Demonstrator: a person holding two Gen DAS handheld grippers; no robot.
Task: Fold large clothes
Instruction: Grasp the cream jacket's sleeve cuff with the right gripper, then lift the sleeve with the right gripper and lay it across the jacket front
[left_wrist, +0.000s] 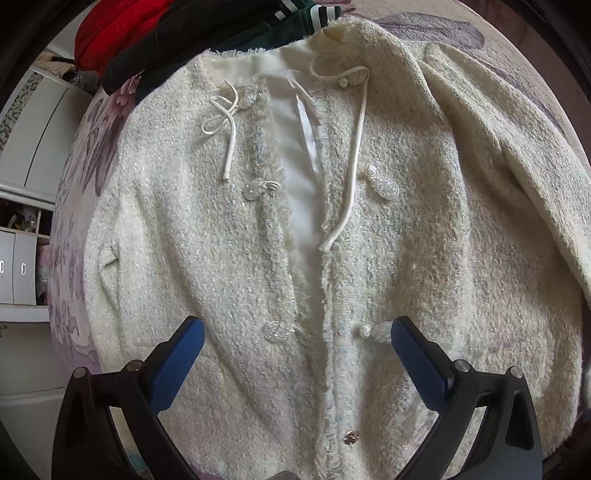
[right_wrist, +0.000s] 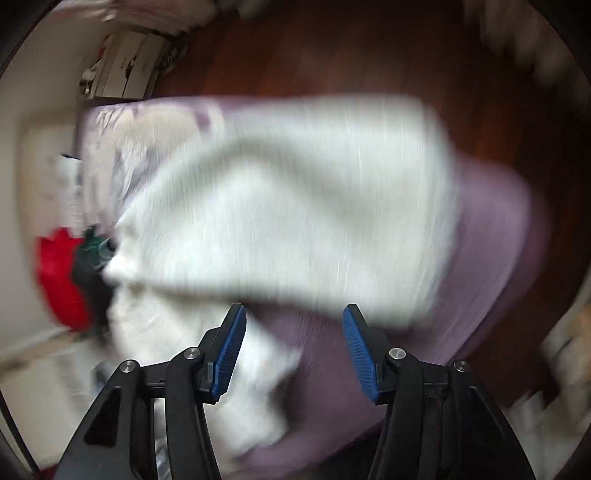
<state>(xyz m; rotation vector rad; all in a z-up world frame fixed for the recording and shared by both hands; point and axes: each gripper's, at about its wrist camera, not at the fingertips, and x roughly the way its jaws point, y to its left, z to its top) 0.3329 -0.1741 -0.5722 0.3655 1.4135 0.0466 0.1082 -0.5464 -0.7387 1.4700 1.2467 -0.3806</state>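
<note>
A cream fuzzy jacket (left_wrist: 399, 229) lies front up on a purple floral bedspread (left_wrist: 85, 173), its front slightly parted with clear buttons and white cords. One sleeve (left_wrist: 517, 155) lies along its right side. My left gripper (left_wrist: 297, 332) is open and empty, hovering above the lower front of the jacket. In the blurred right wrist view the jacket (right_wrist: 295, 206) lies on the bedspread (right_wrist: 491, 236). My right gripper (right_wrist: 293, 325) is open and empty above the jacket's near edge.
A pile of red (left_wrist: 110, 29), black (left_wrist: 207, 40) and green (left_wrist: 280, 33) clothes lies beyond the jacket's collar; it shows at the left in the right wrist view (right_wrist: 62, 273). White cabinets (left_wrist: 40, 125) stand left of the bed. Dark wooden floor (right_wrist: 332, 51) lies beyond.
</note>
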